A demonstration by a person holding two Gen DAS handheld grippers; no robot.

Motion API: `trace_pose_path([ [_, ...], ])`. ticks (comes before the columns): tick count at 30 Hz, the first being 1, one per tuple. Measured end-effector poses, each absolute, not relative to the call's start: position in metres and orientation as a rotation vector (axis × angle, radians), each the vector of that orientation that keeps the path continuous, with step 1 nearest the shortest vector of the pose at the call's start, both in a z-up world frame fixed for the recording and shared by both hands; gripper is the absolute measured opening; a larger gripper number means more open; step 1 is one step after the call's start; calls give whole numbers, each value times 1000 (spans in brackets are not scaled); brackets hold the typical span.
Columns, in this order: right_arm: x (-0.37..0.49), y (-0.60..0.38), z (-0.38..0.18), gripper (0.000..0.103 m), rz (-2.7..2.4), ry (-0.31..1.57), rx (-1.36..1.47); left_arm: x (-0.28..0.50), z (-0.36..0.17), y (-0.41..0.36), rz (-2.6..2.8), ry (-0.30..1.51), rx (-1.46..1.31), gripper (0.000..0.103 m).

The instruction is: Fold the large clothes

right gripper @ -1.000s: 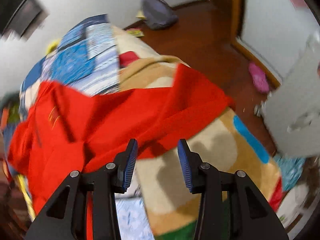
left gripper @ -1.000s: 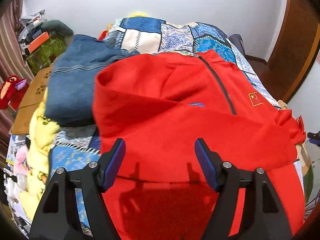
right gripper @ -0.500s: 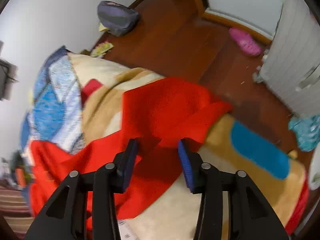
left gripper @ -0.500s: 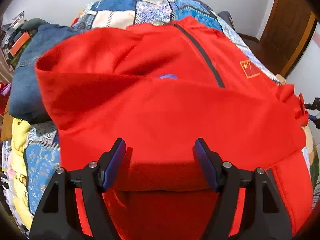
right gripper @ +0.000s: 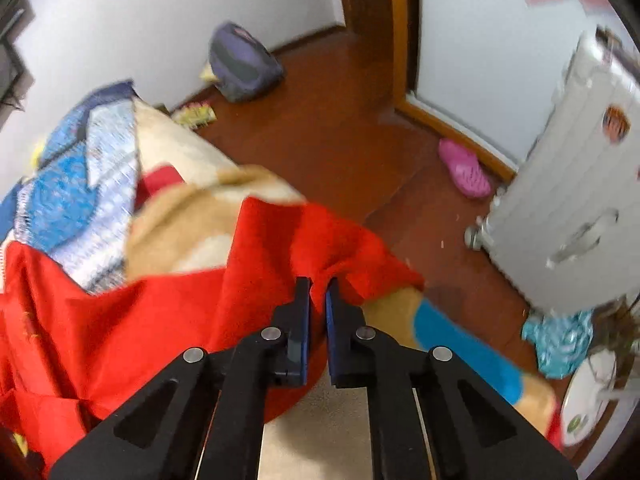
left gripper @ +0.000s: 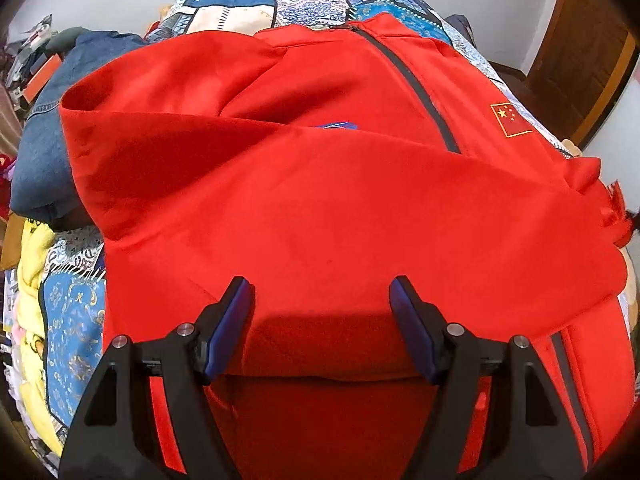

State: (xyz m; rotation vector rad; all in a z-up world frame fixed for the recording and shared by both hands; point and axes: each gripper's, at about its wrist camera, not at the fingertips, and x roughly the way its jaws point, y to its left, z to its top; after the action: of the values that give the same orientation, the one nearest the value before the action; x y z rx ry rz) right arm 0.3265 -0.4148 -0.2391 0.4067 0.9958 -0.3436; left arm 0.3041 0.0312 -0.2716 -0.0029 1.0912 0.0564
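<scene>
Two grippers on one red jacket (left gripper: 340, 208), which lies spread across the patchwork quilt (left gripper: 304, 4) on the bed, zip side up, one sleeve already crossed over the chest. Your right gripper (right gripper: 318, 292) is pinched tight on the far sleeve end where it droops off the bed edge over the beige blanket (right gripper: 192, 216); red cloth sits squeezed between the blue pads. To do this fold well, lift that cuff just clear, carry it inward across the body, keep the sleeve flat, no twist. Your left gripper (left gripper: 322, 300) hovers over the near hem with jaws wide apart, nothing between them, no contact I can confirm. Use it to pin the folded layer down. Jeans (left gripper: 52, 128) sit beside the jacket's shoulder; don't drag them.
</scene>
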Motion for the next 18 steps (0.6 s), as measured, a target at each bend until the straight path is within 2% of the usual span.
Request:
trace_pose_path([
  [7,309,-421,-139,6,-290,748,380,304,-275,39,91,1098,-28,76],
  [18,296,-359,-40,6,-83,543,320,299,-274,43,108,1091,-21,79],
])
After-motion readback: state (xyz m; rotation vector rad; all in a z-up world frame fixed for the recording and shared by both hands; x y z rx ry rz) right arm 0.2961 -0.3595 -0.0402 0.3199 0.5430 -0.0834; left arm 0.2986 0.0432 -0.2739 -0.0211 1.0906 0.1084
